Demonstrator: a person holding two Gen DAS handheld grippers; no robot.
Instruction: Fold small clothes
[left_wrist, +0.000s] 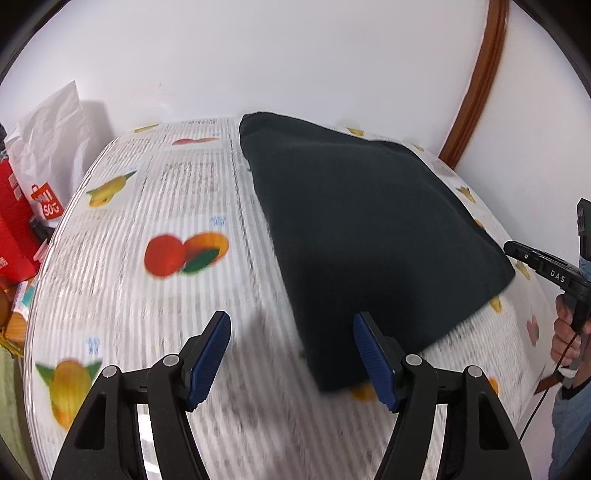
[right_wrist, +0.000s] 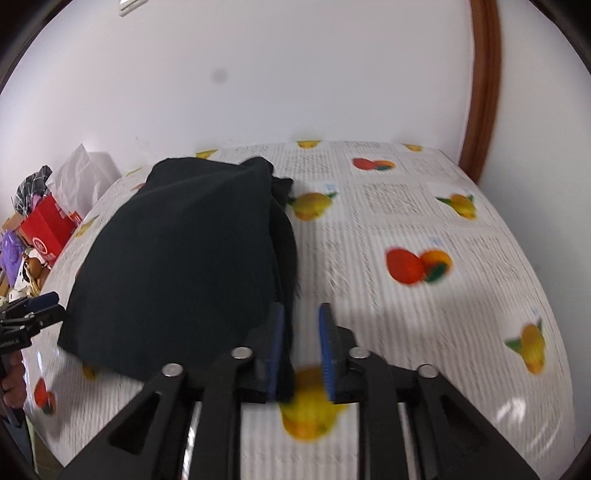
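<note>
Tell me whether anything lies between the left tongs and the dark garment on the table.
Nothing visible does. The left tongs stand open above the fruit-print tablecloth, and the folded dark garment lies right at their right-hand finger. Only bare cloth shows between the fingers. The bags and boxes sit off the table's left edge.

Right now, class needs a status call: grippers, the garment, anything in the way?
Left gripper open, empty. Right gripper open, straddling the black garment edge, pads not pressing. Garment folded on fruit-print tablecloth. Nothing blocking.
</note>
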